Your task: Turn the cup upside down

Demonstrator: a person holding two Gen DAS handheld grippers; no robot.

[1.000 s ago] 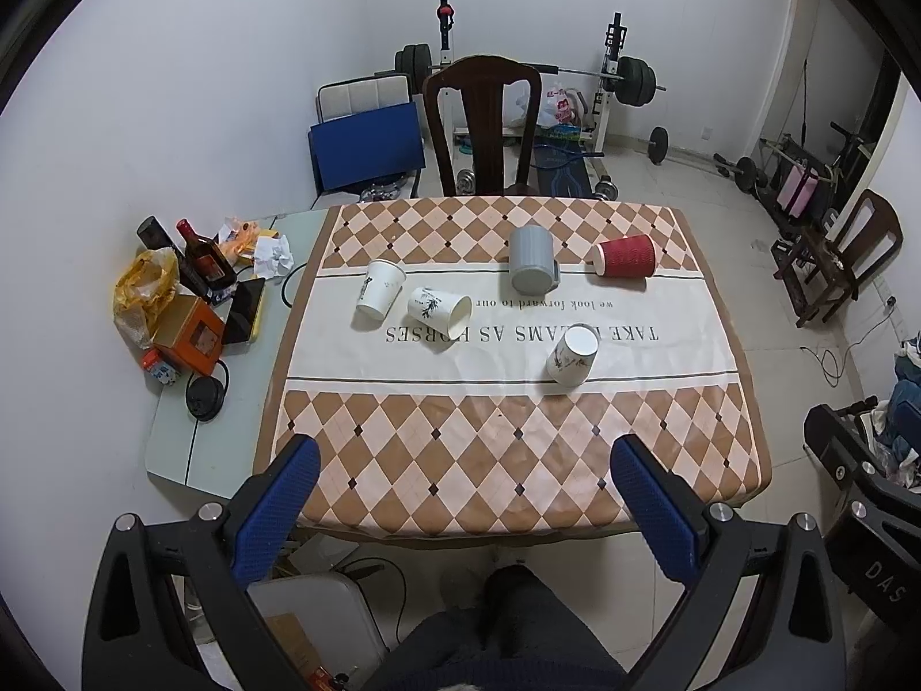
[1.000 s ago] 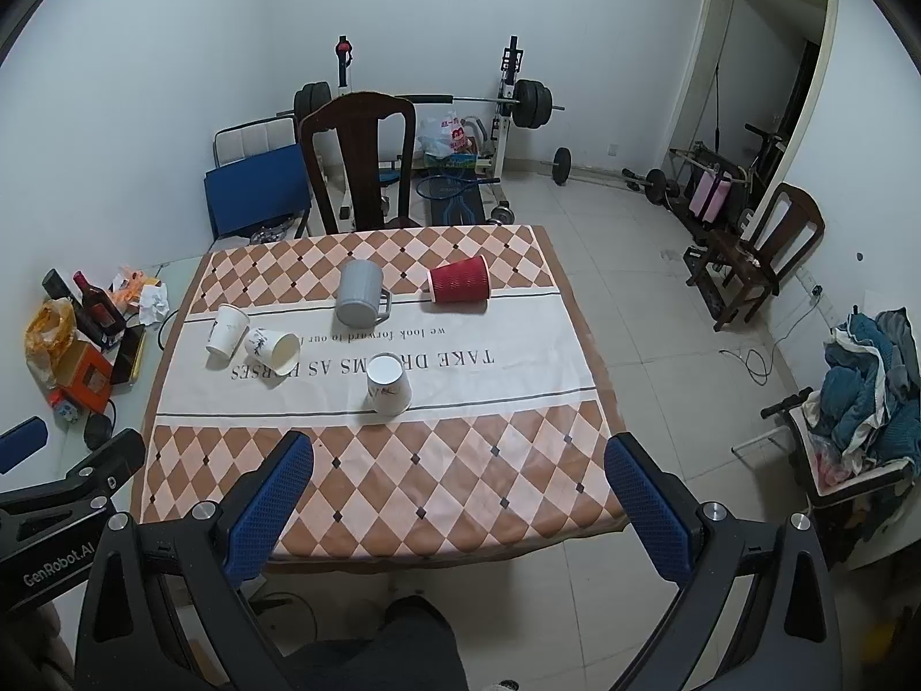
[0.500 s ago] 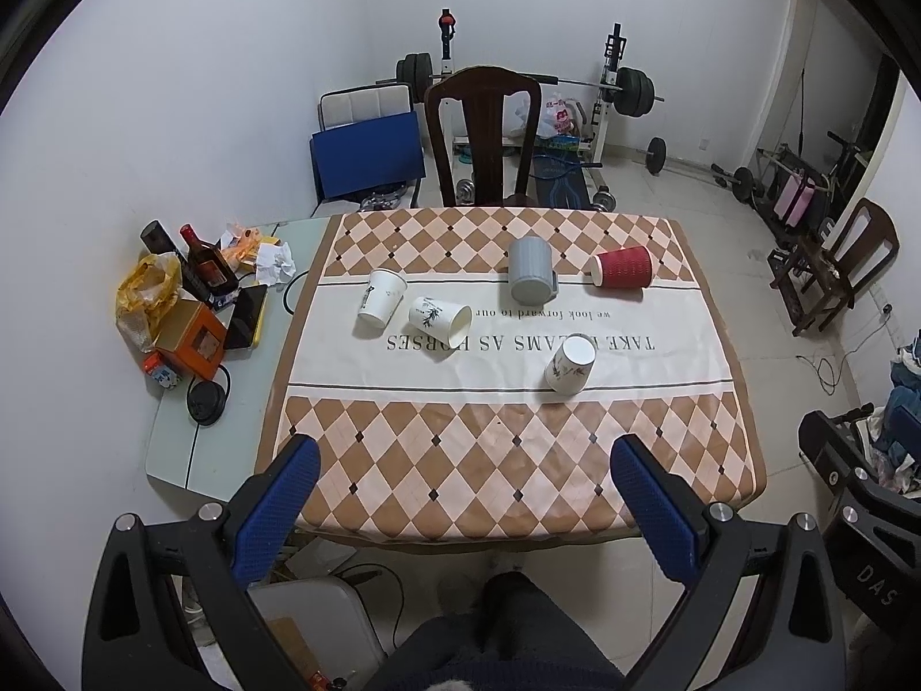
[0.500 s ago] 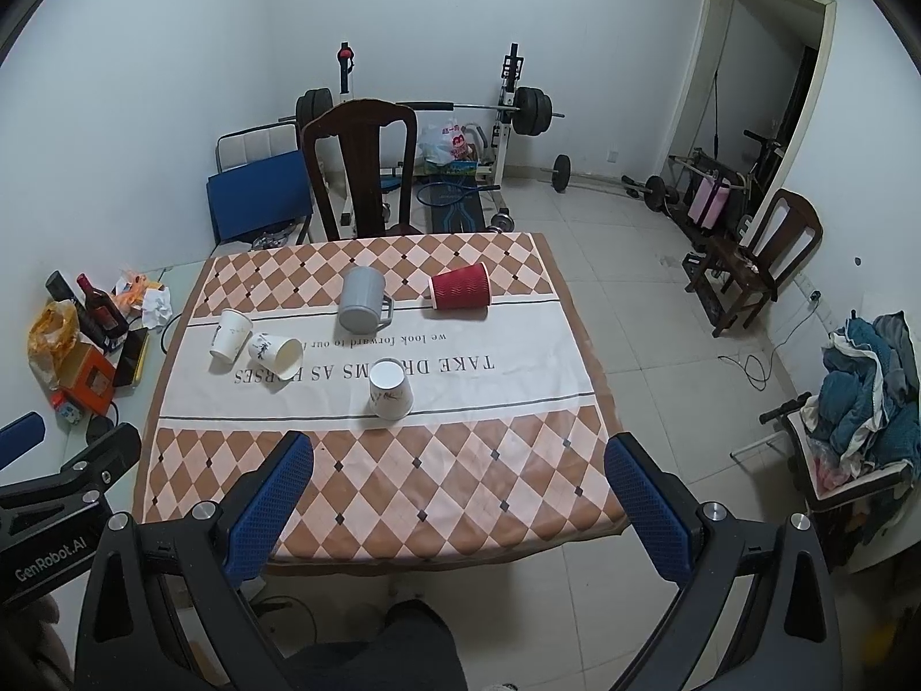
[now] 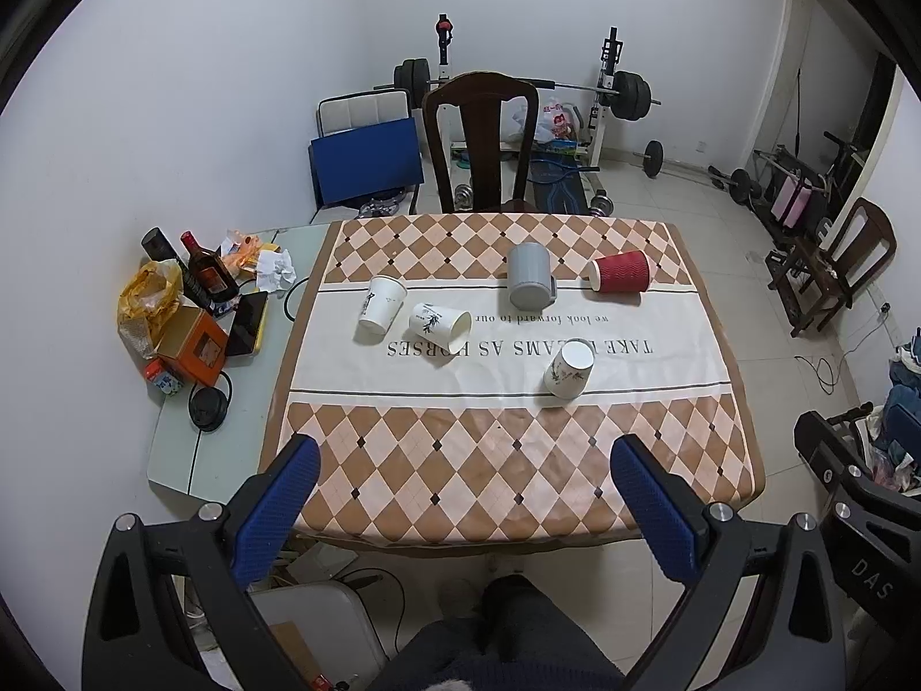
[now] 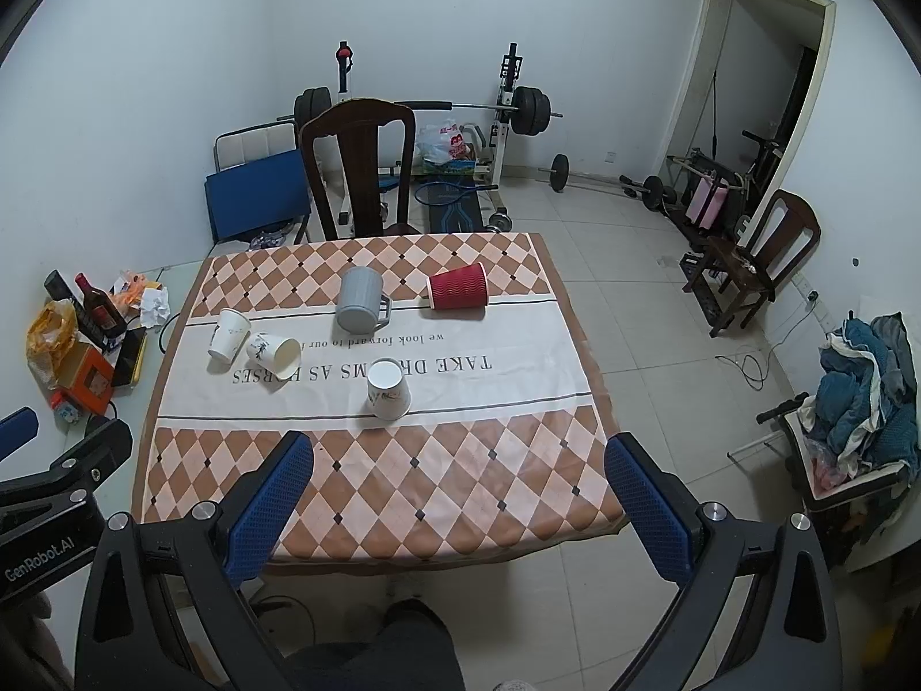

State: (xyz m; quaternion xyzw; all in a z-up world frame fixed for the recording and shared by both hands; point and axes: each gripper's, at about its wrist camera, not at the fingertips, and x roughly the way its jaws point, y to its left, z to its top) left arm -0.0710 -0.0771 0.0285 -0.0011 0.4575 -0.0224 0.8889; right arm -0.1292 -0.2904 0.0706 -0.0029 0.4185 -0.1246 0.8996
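Five cups are seen on the tabletop, which is covered by a diamond-patterned cloth with a white printed band. Nearest the viewer, a white paper cup is stood upside down on the band, its base uppermost. Toward the left side, a second white paper cup is likewise stood inverted, and just beside it a third white paper cup is laid on its side with its mouth turned toward the viewer. Farther back, a grey mug with a handle is set mouth-down, and to its right a red ribbed paper cup is laid on its side at the edge of the band. The left claw is held above the near edge of the tabletop with its blue-padded fingers spread wide, nothing between them. The right claw is held in the same way, spread wide and empty, well apart from every cup. A dark wooden chair is placed at the far side of the tabletop, with a barbell rack behind it against the wall. On a lower side table to the left, a dark bottle, an orange box and crumpled paper are gathered.
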